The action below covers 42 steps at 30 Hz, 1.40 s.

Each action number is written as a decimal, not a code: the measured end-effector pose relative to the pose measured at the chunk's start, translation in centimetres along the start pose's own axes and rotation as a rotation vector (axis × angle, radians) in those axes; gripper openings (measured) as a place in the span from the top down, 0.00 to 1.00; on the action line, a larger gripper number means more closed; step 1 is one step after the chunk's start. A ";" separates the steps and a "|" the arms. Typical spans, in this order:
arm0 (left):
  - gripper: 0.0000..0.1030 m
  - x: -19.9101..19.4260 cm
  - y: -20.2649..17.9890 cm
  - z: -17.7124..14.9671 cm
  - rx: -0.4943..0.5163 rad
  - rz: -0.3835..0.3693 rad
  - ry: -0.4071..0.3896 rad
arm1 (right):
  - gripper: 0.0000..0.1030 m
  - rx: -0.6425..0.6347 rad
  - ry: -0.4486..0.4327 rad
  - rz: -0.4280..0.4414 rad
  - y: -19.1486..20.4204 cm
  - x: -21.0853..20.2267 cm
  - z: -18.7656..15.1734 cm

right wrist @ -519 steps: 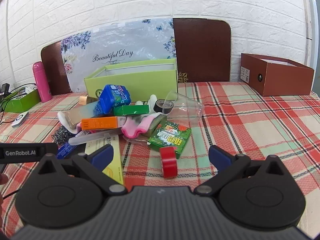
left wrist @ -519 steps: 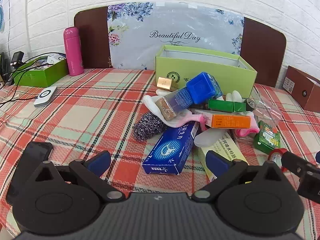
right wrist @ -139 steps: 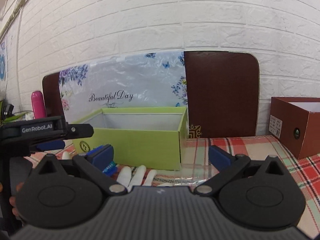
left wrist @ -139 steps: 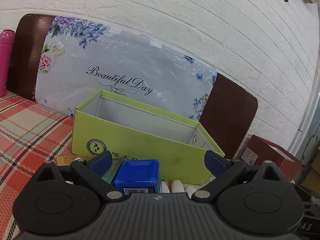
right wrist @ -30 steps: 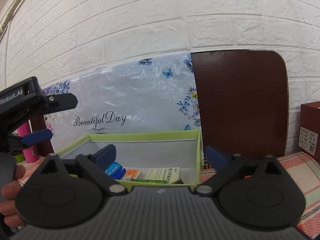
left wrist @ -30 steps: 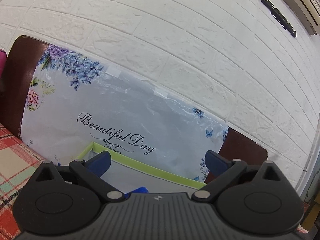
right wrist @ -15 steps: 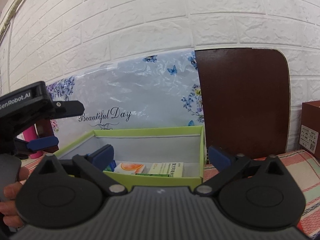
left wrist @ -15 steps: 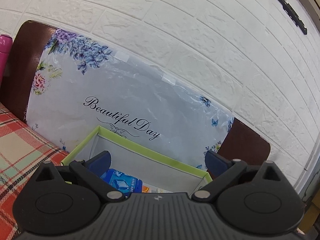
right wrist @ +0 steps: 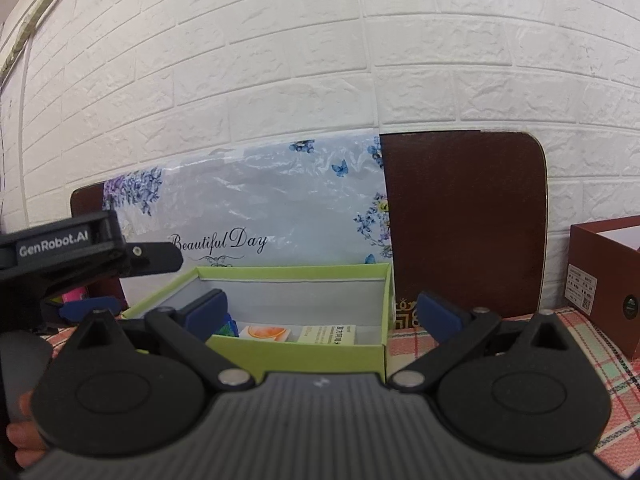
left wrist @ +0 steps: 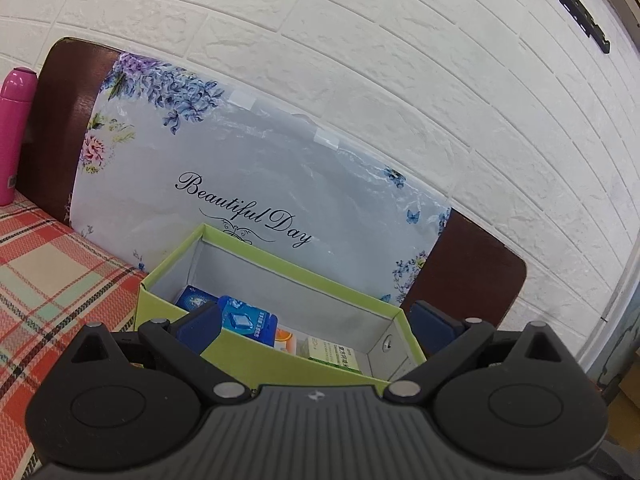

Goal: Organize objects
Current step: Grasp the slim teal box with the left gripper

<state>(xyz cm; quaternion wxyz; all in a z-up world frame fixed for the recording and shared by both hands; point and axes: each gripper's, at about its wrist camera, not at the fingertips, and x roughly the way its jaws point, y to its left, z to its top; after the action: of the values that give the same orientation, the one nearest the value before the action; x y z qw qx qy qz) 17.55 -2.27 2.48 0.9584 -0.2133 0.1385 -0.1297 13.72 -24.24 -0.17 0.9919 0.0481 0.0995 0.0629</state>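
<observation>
A lime-green open box stands on the plaid tablecloth in front of a floral "Beautiful Day" board. Inside it I see a blue pack, a blue carton, an orange-printed carton and a white-green carton. My left gripper is open and empty, just before the box's front wall. My right gripper is open and empty, facing the same box, where the orange carton and white carton show. The left gripper body shows at the left of the right wrist view.
A pink bottle stands at far left by a brown board. A brown cardboard box sits on the table at right. White brick wall lies behind. Plaid tablecloth extends left of the green box.
Over the last second the left gripper's view dropped toward the box, so its contents now show. The blue pack held earlier now lies in the box. The right gripper barely moved.
</observation>
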 end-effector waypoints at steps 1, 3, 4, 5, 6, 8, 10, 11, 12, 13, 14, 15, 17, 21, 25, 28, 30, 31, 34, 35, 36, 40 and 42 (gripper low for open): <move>0.00 -0.4 0.1 -0.1 -0.002 -0.012 -0.003 | 0.00 -0.004 -0.004 -0.006 0.0 -0.5 0.0; 0.00 -1.0 0.2 -0.3 0.004 -0.015 -0.014 | 0.00 -0.009 -0.015 -0.027 -0.1 -1.4 0.2; 0.00 -1.2 0.3 -0.4 0.009 -0.008 -0.013 | 0.00 -0.008 -0.021 -0.035 -0.3 -1.8 0.2; 0.00 -1.2 0.5 -0.6 0.013 0.003 -0.006 | 0.00 -0.004 -0.023 -0.041 -0.5 -2.1 0.2; 0.00 -1.2 0.7 -0.7 0.014 0.014 0.006 | 0.00 0.004 -0.021 -0.047 -0.8 -2.5 0.0; 0.00 -0.9 1.2 -1.2 0.013 0.025 0.039 | 0.00 0.030 -0.013 -0.064 -1.7 -3.2 -0.7; 0.00 -0.7 1.6 -1.8 0.016 0.031 0.070 | 0.00 0.061 -0.008 -0.080 -2.7 -3.7 -1.9; 0.00 -0.5 1.8 -2.2 0.027 0.033 0.089 | 0.00 0.077 0.010 -0.097 -3.3 -3.7 -2.5; 0.01 -0.5 1.9 -2.7 0.043 0.035 0.107 | 0.00 0.087 0.030 -0.114 -3.8 -3.6 -2.8; 0.03 -0.6 2.0 -3.1 0.060 0.040 0.118 | 0.00 0.095 0.046 -0.134 -4.3 -3.5 -3.2; 0.07 -0.7 2.1 -3.7 0.078 0.049 0.121 | 0.00 0.099 0.051 -0.151 -4.6 -3.4 -3.3; 0.09 -0.8 2.3 -4.3 0.098 0.065 0.120 | 0.00 0.100 0.049 -0.164 -4.9 -3.5 -3.4; 0.12 -0.6 2.4 -5.0 0.128 0.096 0.129 | 0.00 0.094 0.051 -0.187 -5.3 -3.4 -3.6; 0.13 -0.3 2.9 -5.0 0.123 0.077 0.152 | 0.00 0.084 0.126 -0.240 -6.0 -2.1 -4.7; 0.13 0.0 2.8 -5.2 0.140 0.084 0.172 | 0.00 0.029 0.176 -0.244 -5.5 -0.3 -6.2; 0.13 0.2 3.0 -5.2 0.132 0.093 0.195 | 0.00 -0.015 0.200 -0.241 -5.0 0.6 -6.7; 0.14 0.3 3.2 -5.2 0.125 0.098 0.209 | 0.00 -0.009 0.203 -0.226 -5.0 0.8 -6.8; 0.16 0.4 3.2 -5.2 0.127 0.101 0.216 | 0.00 0.000 0.203 -0.220 -5.1 0.9 -6.8; 0.29 0.9 3.1 -5.5 0.153 0.102 0.255 | 0.00 0.032 0.203 -0.202 -5.3 1.5 -6.6; 0.37 1.2 3.1 -5.8 0.163 0.098 0.274 | 0.00 0.046 0.203 -0.191 -5.5 1.9 -6.5; 0.43 1.5 2.9 -6.0 0.177 0.090 0.291 | 0.00 0.062 0.207 -0.180 -5.6 2.3 -6.5; 0.60 1.7 1.9 -6.9 0.249 0.051 0.315 | 0.00 0.117 0.252 -0.164 -6.2 3.4 -6.8; 0.60 1.7 1.6 -7.1 0.264 0.039 0.314 | 0.07 0.125 0.251 -0.163 -6.3 3.4 -6.9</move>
<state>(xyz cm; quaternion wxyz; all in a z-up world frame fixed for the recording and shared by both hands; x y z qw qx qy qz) 17.17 -4.02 -4.73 0.9470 -0.0605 0.2721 -0.1598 16.31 -29.42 -8.20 0.9686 0.0932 0.2297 -0.0185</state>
